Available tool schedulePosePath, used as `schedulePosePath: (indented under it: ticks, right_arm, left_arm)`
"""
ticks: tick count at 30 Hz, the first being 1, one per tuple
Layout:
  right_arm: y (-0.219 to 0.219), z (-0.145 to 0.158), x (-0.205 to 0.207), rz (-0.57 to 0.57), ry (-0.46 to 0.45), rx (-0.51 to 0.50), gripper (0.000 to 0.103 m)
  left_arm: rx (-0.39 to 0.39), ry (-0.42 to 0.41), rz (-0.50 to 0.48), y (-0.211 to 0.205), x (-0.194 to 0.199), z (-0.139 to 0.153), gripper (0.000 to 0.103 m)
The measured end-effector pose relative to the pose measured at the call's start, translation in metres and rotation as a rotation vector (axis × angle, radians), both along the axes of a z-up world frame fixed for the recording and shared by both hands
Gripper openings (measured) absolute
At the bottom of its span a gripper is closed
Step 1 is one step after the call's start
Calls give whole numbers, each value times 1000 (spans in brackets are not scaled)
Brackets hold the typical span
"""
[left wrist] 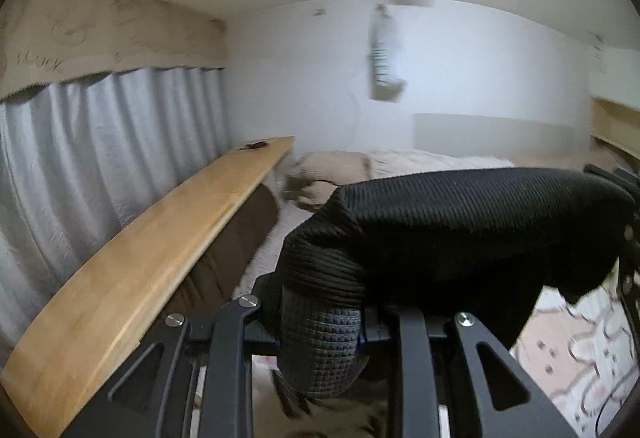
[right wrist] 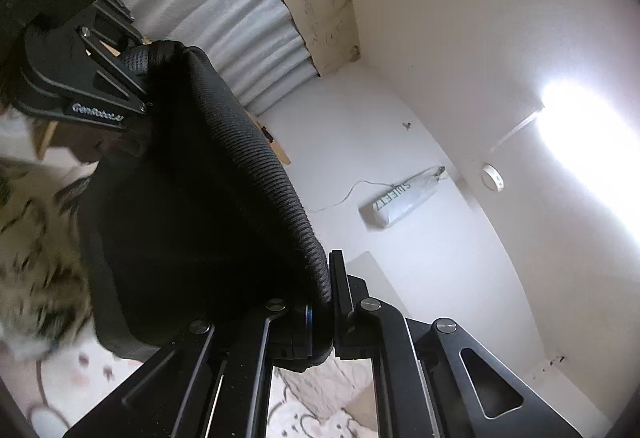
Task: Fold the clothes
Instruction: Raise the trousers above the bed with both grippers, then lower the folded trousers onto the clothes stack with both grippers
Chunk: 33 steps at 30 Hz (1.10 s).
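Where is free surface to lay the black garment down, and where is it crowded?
Free: the patterned bedding under the right end of the black garment, and the beige bed surface beyond it, toward the white wall. The wooden ledge by the curtain is bare except for a small dark item at its far end. Crowded: the far left corner, where a pillow lies.

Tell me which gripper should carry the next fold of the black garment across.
Probably the right gripper: it pinches a single clean ribbed edge of the black garment, stretched taut to the left gripper. The left one clamps a thick bunched wad, better used as the anchor.
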State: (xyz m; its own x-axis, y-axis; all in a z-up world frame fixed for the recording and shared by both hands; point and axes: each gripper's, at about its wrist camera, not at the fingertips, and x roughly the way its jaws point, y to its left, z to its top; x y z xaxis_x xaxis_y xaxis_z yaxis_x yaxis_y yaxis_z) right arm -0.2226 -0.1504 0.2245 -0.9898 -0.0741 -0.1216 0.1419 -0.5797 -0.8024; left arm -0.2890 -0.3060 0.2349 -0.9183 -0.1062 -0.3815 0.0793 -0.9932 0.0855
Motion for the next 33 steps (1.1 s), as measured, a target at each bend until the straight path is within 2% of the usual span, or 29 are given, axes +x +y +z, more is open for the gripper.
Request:
schedulePosePath:
  ticks: [5, 8, 14, 17, 21, 25, 28, 31, 33]
  right_arm:
    - [-52, -6, -62, -48, 1, -25, 7]
    - [-72, -21, -84, -58, -18, -22, 7]
    - [-95, -65, -93, -30, -68, 27, 7]
    - [-100, -73, -80, 3, -83, 32, 7]
    - [-102, -73, -42, 60, -87, 30, 7]
    - [-92, -89, 18, 145, -70, 58, 7]
    - [-85, -130, 63, 198, -77, 103, 7]
    - [-81, -180, 106, 245, -96, 159, 7]
    - [-87, -212, 121, 257, -113, 196, 7]
  left_arm:
    - [21, 4, 62, -41, -45, -16, 25]
    - [40, -25, 76, -58, -60, -35, 25]
    - [55, -102, 73, -83, -58, -79, 25]
    - [55, -110, 67, -89, -43, -87, 25]
    - [7, -106, 23, -93, -14, -87, 25]
    - [-96, -89, -66, -84, 44, -100, 26]
    - [-165, -127, -102, -81, 91, -131, 26]
    - [-129, -212, -118, -87, 124, -172, 26]
    - [-126, -262, -108, -89, 135, -200, 26]
